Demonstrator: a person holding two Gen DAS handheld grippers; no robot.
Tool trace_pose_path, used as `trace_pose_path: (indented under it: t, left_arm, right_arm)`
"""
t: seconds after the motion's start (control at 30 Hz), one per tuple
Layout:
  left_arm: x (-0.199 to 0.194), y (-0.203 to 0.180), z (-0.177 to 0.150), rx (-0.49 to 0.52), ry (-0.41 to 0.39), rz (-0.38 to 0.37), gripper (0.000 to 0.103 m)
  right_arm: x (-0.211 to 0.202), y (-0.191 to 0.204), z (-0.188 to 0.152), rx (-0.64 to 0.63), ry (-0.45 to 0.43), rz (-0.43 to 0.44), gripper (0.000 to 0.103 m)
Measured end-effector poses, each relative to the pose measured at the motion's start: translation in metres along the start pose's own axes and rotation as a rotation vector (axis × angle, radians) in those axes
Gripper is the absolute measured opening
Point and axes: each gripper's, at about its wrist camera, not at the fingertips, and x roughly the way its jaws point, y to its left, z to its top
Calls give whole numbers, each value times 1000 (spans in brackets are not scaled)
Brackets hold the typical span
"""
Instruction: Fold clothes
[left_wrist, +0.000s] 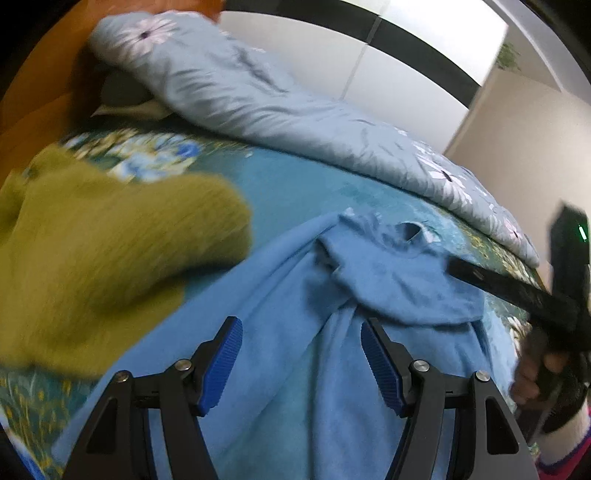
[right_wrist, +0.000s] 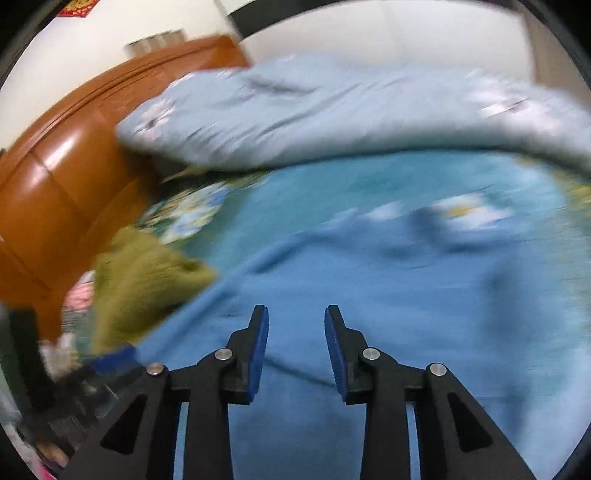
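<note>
Two garments lie on the floral teal bed (left_wrist: 295, 184): a soft, fleecy light-blue top (left_wrist: 314, 332) spread in rumpled folds across the middle, and a coarse, fuzzy olive-green knit (left_wrist: 110, 258) bunched just beside it toward the glossy orange-brown wooden headboard (right_wrist: 55, 184). One puffy pale-blue quilt (left_wrist: 258, 99) with daisy prints runs along the far side. Both the left hand-held gripper (left_wrist: 301, 365) and right hand-held gripper (right_wrist: 296, 354) hover released over the blue top, ribbed blue pads apart, grasping nothing.
</note>
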Motion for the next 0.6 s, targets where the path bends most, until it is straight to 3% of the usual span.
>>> trace_pose_path:
  t: [0.1,0.17,0.27,0.37,0.5,0.6]
  left_arm:
    - [26,-17,22,50,17,46,71]
    - [45,-26,31,73,35,71,71]
    - [69,-36,36,86,52,100,71]
    - [85,-37,34,96,56,183,71]
    - [97,-33,24,88,86,212,71]
    - [103,-31,18,98,98,227,71]
  right_arm:
    - [-30,-63,-10,78,-19,-222,38]
    - [-41,-101,-21,149,12,-298,38]
    - [-41,-121,-38,198,66,-256,38]
    - [-28,-113,-43,141,89,-231,38]
    - [2,-98,-46,41,136,-253,38]
    - [11,-93,-50,-37,113,-315,38]
